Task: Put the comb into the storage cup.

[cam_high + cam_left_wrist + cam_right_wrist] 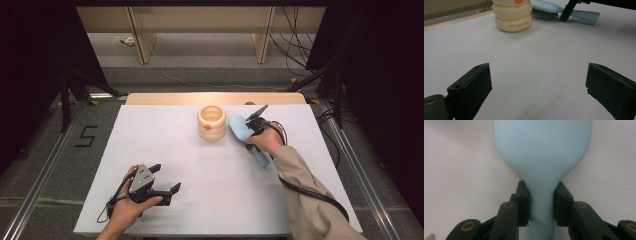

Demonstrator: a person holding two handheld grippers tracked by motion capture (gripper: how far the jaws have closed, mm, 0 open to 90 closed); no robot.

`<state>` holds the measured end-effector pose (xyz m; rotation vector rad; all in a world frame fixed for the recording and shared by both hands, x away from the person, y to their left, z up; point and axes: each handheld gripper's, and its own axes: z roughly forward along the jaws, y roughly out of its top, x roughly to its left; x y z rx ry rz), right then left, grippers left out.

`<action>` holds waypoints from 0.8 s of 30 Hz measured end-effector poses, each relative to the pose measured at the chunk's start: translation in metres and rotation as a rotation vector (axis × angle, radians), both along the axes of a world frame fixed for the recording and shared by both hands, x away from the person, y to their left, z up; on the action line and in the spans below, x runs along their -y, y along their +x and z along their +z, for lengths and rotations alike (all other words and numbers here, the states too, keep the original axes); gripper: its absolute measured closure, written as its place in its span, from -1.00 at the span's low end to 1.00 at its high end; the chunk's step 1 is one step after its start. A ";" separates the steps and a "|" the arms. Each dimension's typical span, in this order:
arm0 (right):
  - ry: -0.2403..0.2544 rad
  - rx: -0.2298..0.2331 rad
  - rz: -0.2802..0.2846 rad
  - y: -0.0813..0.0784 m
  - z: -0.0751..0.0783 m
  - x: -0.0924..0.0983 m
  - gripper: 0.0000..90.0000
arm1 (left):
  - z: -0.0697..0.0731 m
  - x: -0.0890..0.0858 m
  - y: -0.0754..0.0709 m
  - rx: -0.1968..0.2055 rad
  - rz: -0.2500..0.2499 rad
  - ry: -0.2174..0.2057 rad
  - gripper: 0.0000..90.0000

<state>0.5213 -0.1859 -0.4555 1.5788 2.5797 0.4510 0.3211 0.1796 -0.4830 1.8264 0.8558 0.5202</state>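
Currently the right gripper [541,205] is pinching the neck of the pale blue hairbrush [542,152], lying bristles-down on the white table [200,170] just beside the cream holder [212,122], and ought to be lifting straight, while the left gripper [537,87] is resting spread and empty.

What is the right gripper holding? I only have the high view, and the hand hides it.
Observer: Its fingers press both sides of the light blue hairbrush at the neck.
Operator: Bristles up or down?
Observer: Down, toward the table.
Operator: Any writing on the cream container?
Observer: Yes, small dark print low on the cream container; too small to read surely.
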 end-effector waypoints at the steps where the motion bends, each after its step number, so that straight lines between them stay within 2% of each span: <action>1: 0.007 0.009 -0.001 -0.001 0.001 0.000 0.56 | 0.000 0.000 0.000 0.000 0.000 0.001 -0.86; 5: 0.034 0.024 0.000 -0.004 0.007 0.000 0.56 | 0.000 0.001 0.000 0.001 0.001 0.000 -0.86; 7: 0.057 0.049 -0.001 -0.007 0.012 0.002 0.56 | 0.000 0.000 0.000 0.000 0.001 0.001 -0.86; 12: 0.096 0.078 -0.008 -0.013 0.017 0.007 0.56 | 0.000 0.001 -0.001 0.001 0.005 0.001 -0.86; 13: 0.123 0.103 -0.012 -0.018 0.018 0.010 0.56 | 0.000 0.000 0.000 0.000 0.005 0.000 -0.86; 16: 0.148 0.126 -0.013 -0.025 0.019 0.014 0.56 | -0.001 0.000 0.000 -0.001 0.005 0.004 -0.86; 18: 0.186 0.165 -0.009 -0.033 0.019 0.018 0.56 | -0.001 0.001 0.000 -0.002 0.006 0.005 -0.86; 20: 0.194 0.175 -0.006 -0.035 0.020 0.019 0.56 | -0.001 0.001 0.000 -0.002 0.006 0.006 -0.86; 22: 0.243 0.216 -0.007 -0.043 0.018 0.023 0.56 | -0.001 0.001 0.000 -0.004 0.006 0.005 -0.86; 24: 0.246 0.221 -0.002 -0.044 0.018 0.024 0.56 | -0.002 0.001 0.000 -0.004 0.005 0.008 -0.86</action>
